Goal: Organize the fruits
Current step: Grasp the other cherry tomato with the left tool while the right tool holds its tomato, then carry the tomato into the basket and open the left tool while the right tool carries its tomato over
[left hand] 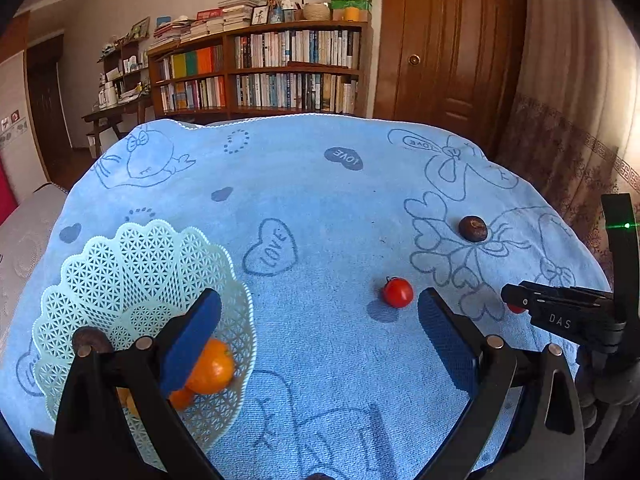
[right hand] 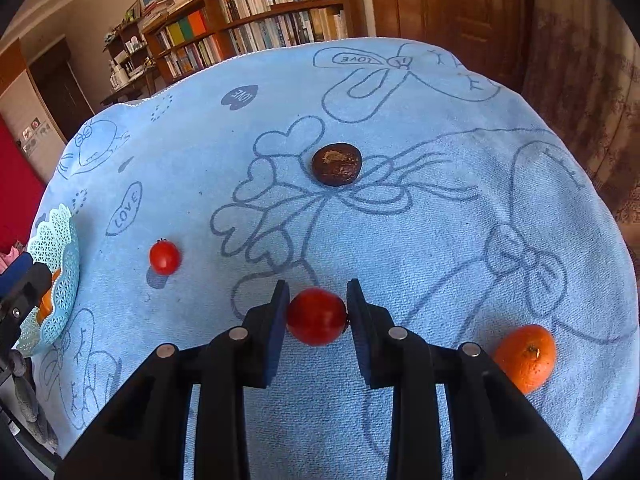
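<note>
The right gripper (right hand: pixel 317 312) has its two blue-padded fingers (right hand: pixel 276 320) clamped on a cherry tomato (right hand: pixel 316 315), one pad against each side of it, so the round fruit is pinched across its middle where it is least likely to roll out. It sits at the very tips of the fingers, low over the blue towel (right hand: pixel 400 220) that covers the surface; whether it rests on the cloth or is just clear of it cannot be told.

Ahead of the right fingers, well apart, lies a dark brown chestnut-like fruit (right hand: pixel 337 164). A second cherry tomato (right hand: pixel 164 257) lies off to their left, and an orange mandarin (right hand: pixel 525 356) to their right, near the gripper body. These three are loose on the towel and look yet to be gathered.

The left gripper (left hand: pixel 320 332) has its fingers (left hand: pixel 192 340) wide apart and holds nothing. Its left finger hangs over the pale green lattice basket (left hand: pixel 120 264), where mandarins (left hand: pixel 212 368) and a dark brown fruit (left hand: pixel 90 340) already lie; the second tomato is just beyond its right finger. The basket reads as the collecting place, so the clamped tomato most likely needs carrying leftward to it.
</note>
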A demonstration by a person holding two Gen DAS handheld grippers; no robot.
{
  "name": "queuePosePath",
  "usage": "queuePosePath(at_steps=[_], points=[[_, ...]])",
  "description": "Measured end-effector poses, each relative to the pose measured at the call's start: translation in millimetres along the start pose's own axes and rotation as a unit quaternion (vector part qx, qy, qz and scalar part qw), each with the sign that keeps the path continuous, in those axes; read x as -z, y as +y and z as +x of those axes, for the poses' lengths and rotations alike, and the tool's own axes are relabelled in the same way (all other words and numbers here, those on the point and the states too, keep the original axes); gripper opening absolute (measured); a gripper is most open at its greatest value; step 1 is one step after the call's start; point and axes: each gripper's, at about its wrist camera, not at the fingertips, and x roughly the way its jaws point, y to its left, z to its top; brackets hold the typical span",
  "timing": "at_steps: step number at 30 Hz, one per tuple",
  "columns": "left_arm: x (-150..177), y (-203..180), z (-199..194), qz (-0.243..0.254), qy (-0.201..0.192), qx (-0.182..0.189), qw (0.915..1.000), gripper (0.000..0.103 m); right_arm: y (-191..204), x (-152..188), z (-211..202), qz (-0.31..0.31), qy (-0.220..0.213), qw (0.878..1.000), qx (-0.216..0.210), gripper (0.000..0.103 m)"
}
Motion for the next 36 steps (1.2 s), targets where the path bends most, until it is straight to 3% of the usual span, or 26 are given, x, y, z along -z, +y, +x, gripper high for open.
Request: queuePosePath(at_steps=[7, 14, 18, 24, 28, 36], points=[[-2, -35, 40, 0.035, 0.035, 0.027, 0.9984, 0.099, -7, 8, 3, -0.009, 0.002, 1.0, -0.006, 0.03], [0, -48, 83, 0.038, 0.09, 0.05, 0.9939, 0.073, -11, 13, 3, -0.004, 0.002, 1.0, -0.02, 0.031], [1, -56, 94, 0.045, 0.101, 0.053, 0.9924, 0.065, -13, 14, 4, 0.003, 0.002, 1.0, -0.028, 0.031], [3, -62, 103, 0.049, 0.107, 0.054, 0.9916, 0.052, -14, 16, 4, 0.006, 0.003, 0.999, -0.033, 0.036], [0, -61, 104, 0.045, 0.105, 0.049, 0.9923, 0.028, -9, 21, 3, -0.003, 0.002, 0.999, -0.034, 0.042], [0, -63, 85, 0.049, 0.079, 0.048, 0.9946, 0.028, -3, 26, 2, -0.024, -0.008, 1.0, -0.012, 0.039]])
